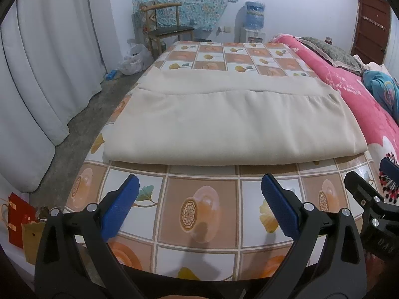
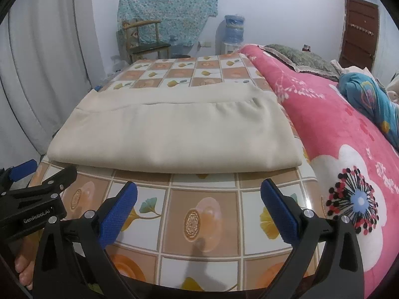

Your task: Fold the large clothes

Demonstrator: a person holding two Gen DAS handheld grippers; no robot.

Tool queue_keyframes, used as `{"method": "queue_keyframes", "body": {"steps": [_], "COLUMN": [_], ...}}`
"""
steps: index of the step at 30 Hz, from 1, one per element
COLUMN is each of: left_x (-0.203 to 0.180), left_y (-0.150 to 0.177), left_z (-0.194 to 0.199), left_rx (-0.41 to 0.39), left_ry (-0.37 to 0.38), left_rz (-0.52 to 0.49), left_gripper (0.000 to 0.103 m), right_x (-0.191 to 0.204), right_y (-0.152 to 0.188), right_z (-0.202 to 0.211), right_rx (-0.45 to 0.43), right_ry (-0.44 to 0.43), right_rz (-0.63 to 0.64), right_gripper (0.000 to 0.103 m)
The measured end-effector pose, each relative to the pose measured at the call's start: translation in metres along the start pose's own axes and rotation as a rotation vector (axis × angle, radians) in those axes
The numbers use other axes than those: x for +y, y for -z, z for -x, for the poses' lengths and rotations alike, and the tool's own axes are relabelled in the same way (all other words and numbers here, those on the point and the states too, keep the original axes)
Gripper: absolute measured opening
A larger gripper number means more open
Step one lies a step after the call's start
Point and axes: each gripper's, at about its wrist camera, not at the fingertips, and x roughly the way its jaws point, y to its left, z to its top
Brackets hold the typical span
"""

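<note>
A large beige cloth (image 1: 219, 122) lies folded in a flat rectangle on the tiled-pattern table cover (image 1: 202, 199), with a lower layer showing beyond its far edge. It also shows in the right wrist view (image 2: 174, 134). My left gripper (image 1: 199, 186) is open and empty, just short of the cloth's near edge. My right gripper (image 2: 199, 191) is open and empty, also just short of the near edge. The right gripper shows at the right of the left wrist view (image 1: 374, 199). The left gripper shows at the left of the right wrist view (image 2: 32, 186).
A pink flowered blanket (image 2: 349, 149) lies along the right side with a blue bundle (image 2: 369, 99) on it. White curtains (image 1: 37, 87) hang at the left. A wooden chair (image 1: 164, 30), a water dispenser (image 1: 254, 25) and a brown door (image 1: 371, 25) stand at the back. Gift bags (image 1: 20, 221) sit on the floor at the left.
</note>
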Motion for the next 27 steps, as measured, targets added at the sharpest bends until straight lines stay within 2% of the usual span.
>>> {"method": "queue_keyframes", "body": {"steps": [7,27], "left_x": [-0.0009,-0.0031], "left_y": [0.0,0.0006], "left_z": [-0.0032,-0.0046], "left_rx": [0.016,0.037], "left_ry": [0.013,0.029], "left_rz": [0.005,0.002], "left_gripper": [0.095,0.095], "right_x": [-0.0033,-0.0046], "right_y": [0.0003,0.0002], "right_z": [-0.006,-0.0086], "right_rx": [0.031,0.039], "right_ry": [-0.02,-0.01], "right_rz": [-0.027,-0.028], "right_gripper": [0.096,0.096]}}
